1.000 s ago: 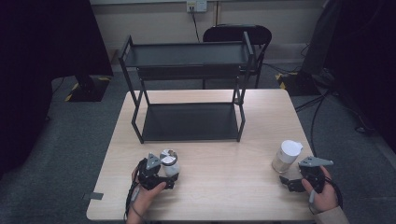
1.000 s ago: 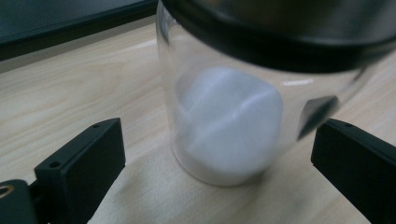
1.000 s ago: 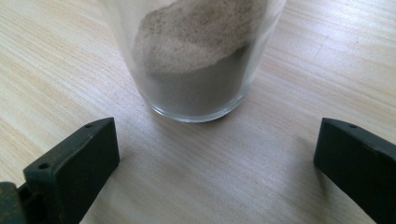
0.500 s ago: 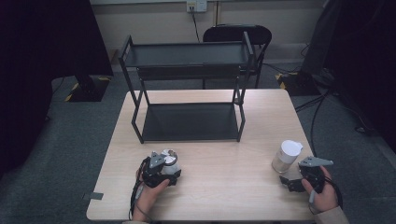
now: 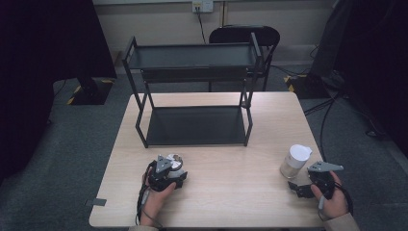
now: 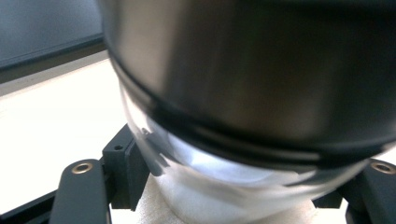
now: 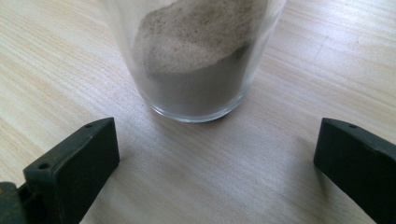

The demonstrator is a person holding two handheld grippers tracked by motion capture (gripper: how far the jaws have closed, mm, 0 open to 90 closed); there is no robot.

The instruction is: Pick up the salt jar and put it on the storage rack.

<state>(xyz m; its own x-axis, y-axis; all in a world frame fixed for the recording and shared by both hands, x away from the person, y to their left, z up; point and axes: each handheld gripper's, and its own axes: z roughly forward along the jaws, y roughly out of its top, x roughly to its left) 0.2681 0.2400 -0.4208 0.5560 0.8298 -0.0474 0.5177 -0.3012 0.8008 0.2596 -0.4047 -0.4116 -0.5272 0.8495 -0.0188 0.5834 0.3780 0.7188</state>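
A: High view. Left gripper (image 5: 174, 169) sits at the near-left of the table (image 5: 226, 202), jaws closed on a small metal-capped shaker (image 5: 176, 160). Jaws have just been closing, with the shaker between them. Right gripper (image 5: 299, 185) rests just short of the white-lidded jar (image 5: 295, 161) at the near-right; jaws spread, nothing held. Empty black rack (image 5: 195, 82) stands behind, well apart from both.

B: Left gripper view?

A: Shaker (image 6: 243, 93) very close: dark metal cap above, clear glass below with pale contents. Jaw tips press in from either side, low on the glass.

B: So the grip is near the base. Advice?

A: Judgement: a low hold on a top-heavy piece may let it tip. Lift slowly, keep it upright, check for slip before carrying it to the rack.

B: Right gripper view?

A: Jar (image 7: 196, 56) ahead on the wood grain, grey-brown powder heaped unevenly inside. Both jaws stand wide, apart from the glass, which lies past their tips. To take it, I would advance until the glass is well between the pads, centred, then close.

B: Anything unclear?

A: From above, the hand and grey plate cover most of the shaker; pad contact cannot be seen there. In the left gripper view the cap is blurred and its top cut off. In the right gripper view the jar's lid is out of frame.
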